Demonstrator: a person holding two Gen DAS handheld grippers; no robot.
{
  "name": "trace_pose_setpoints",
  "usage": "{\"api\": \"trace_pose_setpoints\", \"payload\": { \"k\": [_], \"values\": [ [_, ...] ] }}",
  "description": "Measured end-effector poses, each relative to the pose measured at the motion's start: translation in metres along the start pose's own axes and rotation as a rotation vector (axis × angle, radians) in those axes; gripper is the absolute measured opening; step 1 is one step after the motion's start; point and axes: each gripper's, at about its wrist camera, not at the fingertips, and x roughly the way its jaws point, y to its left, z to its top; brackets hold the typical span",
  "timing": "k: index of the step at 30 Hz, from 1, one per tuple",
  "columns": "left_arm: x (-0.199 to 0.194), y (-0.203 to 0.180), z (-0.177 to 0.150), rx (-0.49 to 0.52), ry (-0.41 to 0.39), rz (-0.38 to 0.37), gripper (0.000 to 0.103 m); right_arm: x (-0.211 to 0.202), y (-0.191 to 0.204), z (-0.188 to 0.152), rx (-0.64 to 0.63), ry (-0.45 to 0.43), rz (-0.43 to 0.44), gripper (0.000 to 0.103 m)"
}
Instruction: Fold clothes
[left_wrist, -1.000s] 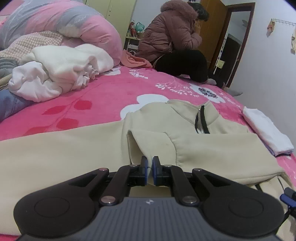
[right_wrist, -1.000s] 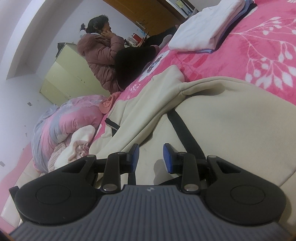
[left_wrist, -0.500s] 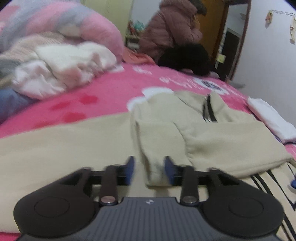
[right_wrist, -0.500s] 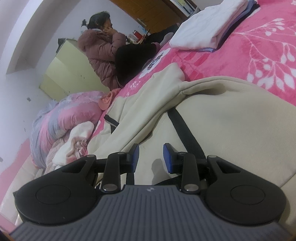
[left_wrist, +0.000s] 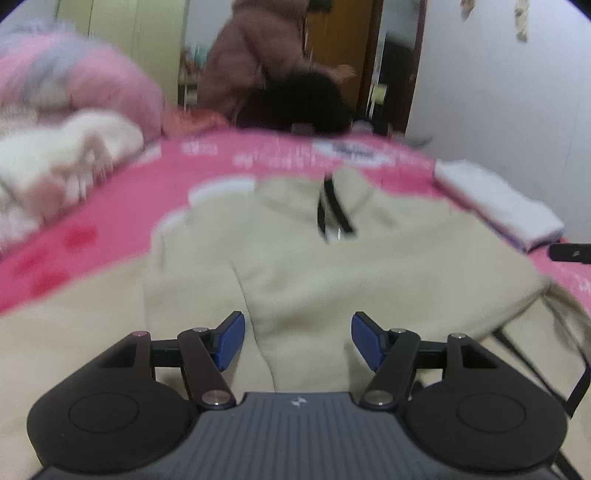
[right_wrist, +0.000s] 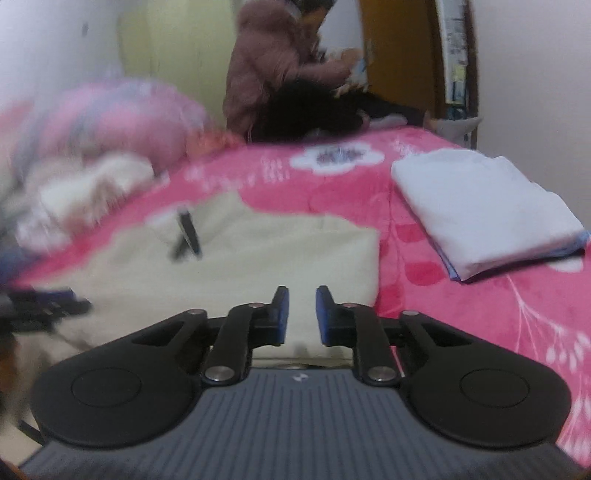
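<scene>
Both views blurred. Left gripper (left_wrist: 297, 341) spread wide, blue pads (left_wrist: 229, 339) apart over a cream fleece (left_wrist: 295, 266), nothing between them. Fleece lying flat on the pink blanket (left_wrist: 110, 221), near side toward the camera, black zip (left_wrist: 330, 210) at the far collar, a folded sleeve just beyond the pads. Right gripper (right_wrist: 301, 317) with a narrow gap between its fingers, empty, low over the fleece's near right corner (right_wrist: 332, 266). Folded white stack (right_wrist: 484, 210) to the right, apart from the fleece. Heap of pale laundry (right_wrist: 88, 192) far left, beside a pink quilt (right_wrist: 110, 114). Seated person (right_wrist: 280, 74) at the far edge of the bed.
</scene>
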Motion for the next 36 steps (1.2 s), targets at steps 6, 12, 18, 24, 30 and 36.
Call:
{"api": "trace_pose_setpoints", "payload": {
  "k": [6,12,18,24,30,36],
  "values": [
    [0.004,0.005,-0.014,-0.013,-0.018,-0.048,0.081,0.023,-0.013,0.011,-0.068,0.115,-0.005,0.007],
    [0.004,0.002,-0.017,0.011,-0.027,-0.048,0.086,0.032,-0.004,0.070,-0.130,0.021,-0.037,0.007],
    [0.003,0.010,-0.018,-0.036,-0.045,-0.086,0.086,0.124,-0.027,0.066,-0.103,0.124,-0.076,0.007],
    [0.002,0.012,-0.020,-0.047,-0.058,-0.092,0.086,0.120,-0.023,0.102,-0.049,0.099,-0.065,0.008],
    [0.002,0.011,-0.021,-0.044,-0.058,-0.088,0.086,0.162,-0.042,0.107,0.060,0.111,-0.095,0.007],
    [0.002,0.012,-0.021,-0.051,-0.062,-0.094,0.086,0.067,-0.046,0.104,0.067,0.077,0.014,0.008]
  ]
}}
